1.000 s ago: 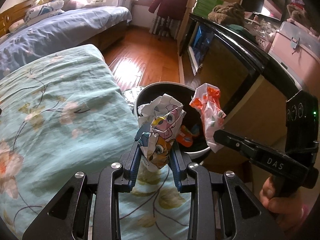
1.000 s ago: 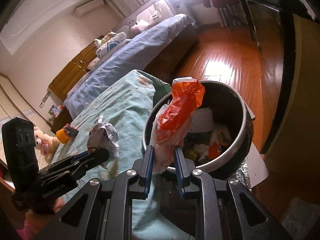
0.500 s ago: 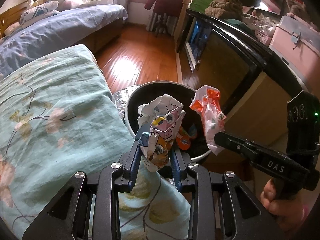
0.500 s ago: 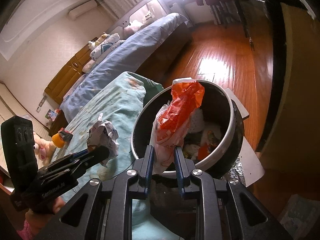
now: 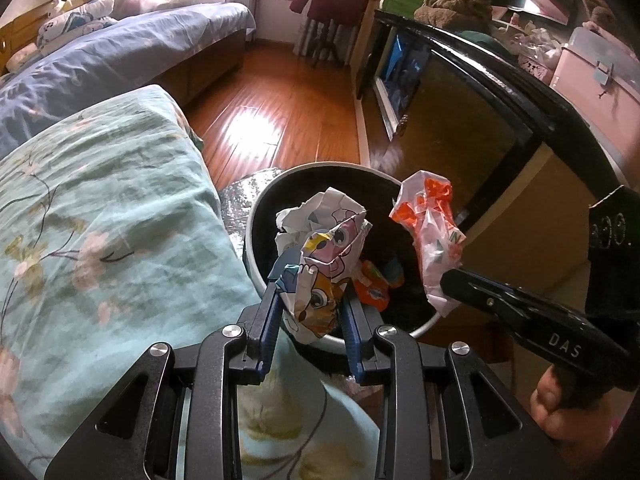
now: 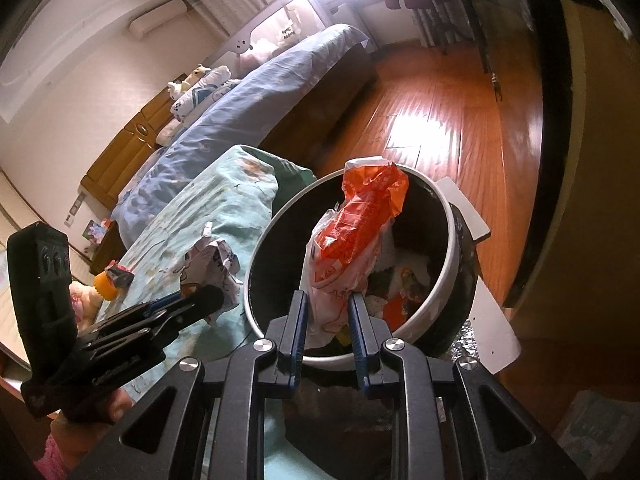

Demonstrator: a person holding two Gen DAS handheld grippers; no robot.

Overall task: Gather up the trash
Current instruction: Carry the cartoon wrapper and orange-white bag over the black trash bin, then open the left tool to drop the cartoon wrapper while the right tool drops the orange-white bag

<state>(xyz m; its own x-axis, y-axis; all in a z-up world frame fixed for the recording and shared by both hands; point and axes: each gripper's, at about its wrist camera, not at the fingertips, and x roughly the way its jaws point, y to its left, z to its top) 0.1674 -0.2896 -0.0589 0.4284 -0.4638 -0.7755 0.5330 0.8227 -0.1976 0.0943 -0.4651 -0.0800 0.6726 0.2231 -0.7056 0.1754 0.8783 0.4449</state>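
Observation:
My left gripper (image 5: 310,300) is shut on a crumpled cartoon-print paper (image 5: 320,256) and holds it over the near rim of a round dark trash bin (image 5: 256,216). My right gripper (image 6: 327,308) is shut on an orange and white plastic bag (image 6: 356,232), which hangs over the same trash bin (image 6: 450,240). Several wrappers lie at the bin's bottom. In the left wrist view the right gripper (image 5: 448,284) comes in from the right with the bag (image 5: 434,236). In the right wrist view the left gripper (image 6: 208,300) shows at the left with its paper (image 6: 210,260).
A bed with a teal floral quilt (image 5: 100,220) lies left of the bin. A black-framed cabinet (image 5: 480,92) stands to the right, with wooden floor (image 5: 272,108) beyond. A small orange-capped item (image 6: 108,280) lies on the quilt. A hand (image 5: 560,404) grips the right tool.
The left gripper has carried the crumpled paper from the quilt's edge to above the bin's near rim. The right gripper and its bag have barely moved.

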